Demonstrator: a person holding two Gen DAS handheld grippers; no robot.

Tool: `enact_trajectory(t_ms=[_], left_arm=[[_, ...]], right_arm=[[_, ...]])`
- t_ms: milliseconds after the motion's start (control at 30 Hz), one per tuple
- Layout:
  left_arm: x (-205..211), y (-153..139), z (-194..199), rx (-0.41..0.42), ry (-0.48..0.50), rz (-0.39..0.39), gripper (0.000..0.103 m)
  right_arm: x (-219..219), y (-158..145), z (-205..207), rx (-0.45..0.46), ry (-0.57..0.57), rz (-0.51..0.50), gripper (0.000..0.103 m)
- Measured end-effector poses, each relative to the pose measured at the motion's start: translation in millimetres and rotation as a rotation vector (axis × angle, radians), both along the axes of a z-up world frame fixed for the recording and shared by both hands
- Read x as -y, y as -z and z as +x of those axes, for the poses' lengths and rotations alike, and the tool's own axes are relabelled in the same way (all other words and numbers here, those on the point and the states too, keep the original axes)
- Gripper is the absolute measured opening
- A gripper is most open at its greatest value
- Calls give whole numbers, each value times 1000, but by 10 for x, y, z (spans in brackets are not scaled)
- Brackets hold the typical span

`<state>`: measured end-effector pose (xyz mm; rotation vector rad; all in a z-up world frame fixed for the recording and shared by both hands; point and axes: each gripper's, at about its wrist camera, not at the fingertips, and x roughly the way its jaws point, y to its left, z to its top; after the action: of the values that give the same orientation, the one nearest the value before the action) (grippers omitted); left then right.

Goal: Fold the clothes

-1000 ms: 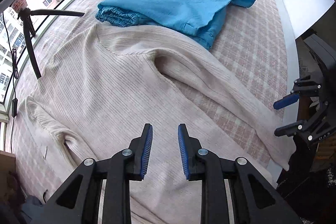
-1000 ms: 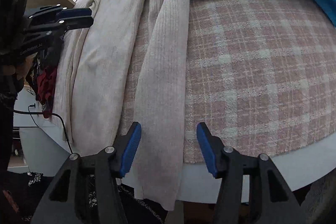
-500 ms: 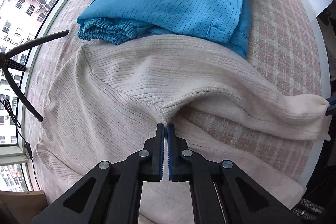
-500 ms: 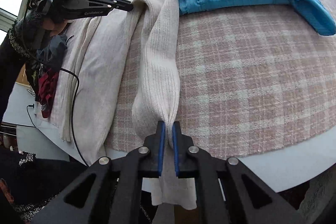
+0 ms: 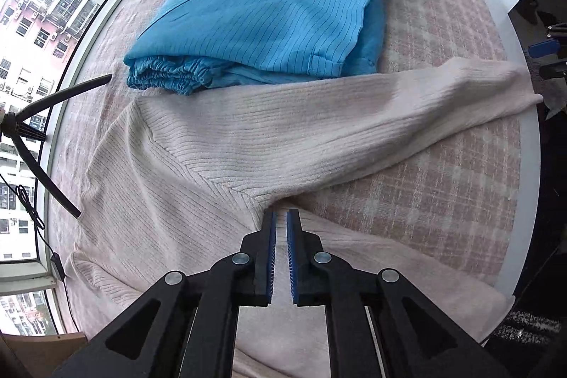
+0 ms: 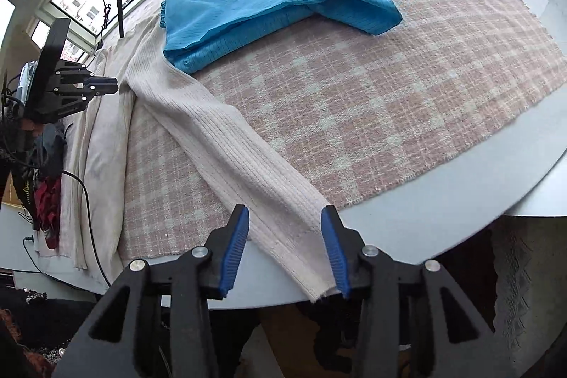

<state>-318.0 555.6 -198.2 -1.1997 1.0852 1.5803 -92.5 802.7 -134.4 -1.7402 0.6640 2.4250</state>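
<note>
The sweater sleeve (image 6: pixel 248 162) lies between the opening right tongs (image 6: pixel 285 248), stretching away toward the nearly closed left tongs (image 5: pixel 280 254), which are starting to open at the armpit.

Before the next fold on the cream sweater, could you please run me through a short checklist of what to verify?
1. Right gripper has let go of the sleeve: ok, fingers opening, cuff lies loose between them.
2. Sleeve stretched out straight: ok.
3. Cuff fully on the checked blanket: not ok, it hangs past the blanket onto the table edge.
4. Left gripper pins the sweater at the underarm: cannot tell, fingers nearly closed and starting to part.
5. Folded blue garment clear of the sweater: not ok, it sits right against the shoulder.
</note>
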Motion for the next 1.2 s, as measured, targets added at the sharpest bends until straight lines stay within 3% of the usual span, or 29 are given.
enact_trajectory(t_ms=[67, 133, 233, 333, 400, 500, 633, 700, 800, 867, 1000, 1133, 1200], left_arm=[[-86, 74, 119, -1, 61, -19, 8], [-126, 213, 151, 3, 88, -54, 8], [-96, 356, 99, 26, 78, -78, 8], [-14, 427, 59, 44, 75, -98, 8], [55, 436, 60, 47, 85, -102, 8], [161, 457, 44, 62, 83, -99, 8], [295, 479, 21, 76, 76, -91, 8], [360, 485, 2, 85, 70, -86, 8], [458, 496, -11, 91, 67, -81, 8], [525, 502, -9, 92, 67, -80, 8], [696, 512, 8, 95, 71, -86, 8], [944, 519, 23, 100, 77, -107, 8], [1062, 422, 48, 96, 68, -88, 8]], right_arm=[[261, 48, -25, -11, -39, -26, 42], [514, 110, -68, -1, -112, 30, 42], [580, 172, -150, 5, -156, 72, 41], [535, 269, -227, 13, -172, 43, 39], [496, 352, -269, 35, -164, 3, 33], [400, 379, -299, 27, -124, -51, 33], [375, 418, -342, 42, -109, -13, 29], [523, 412, -327, 42, -159, 63, 25], [706, 408, -286, 59, -209, 133, 10], [773, 397, -268, 67, -224, 157, 7], [903, 283, -181, 59, -253, 166, 6], [1101, 425, -28, 144, -335, 113, 6], [1087, 365, 10, 142, -324, 103, 7]])
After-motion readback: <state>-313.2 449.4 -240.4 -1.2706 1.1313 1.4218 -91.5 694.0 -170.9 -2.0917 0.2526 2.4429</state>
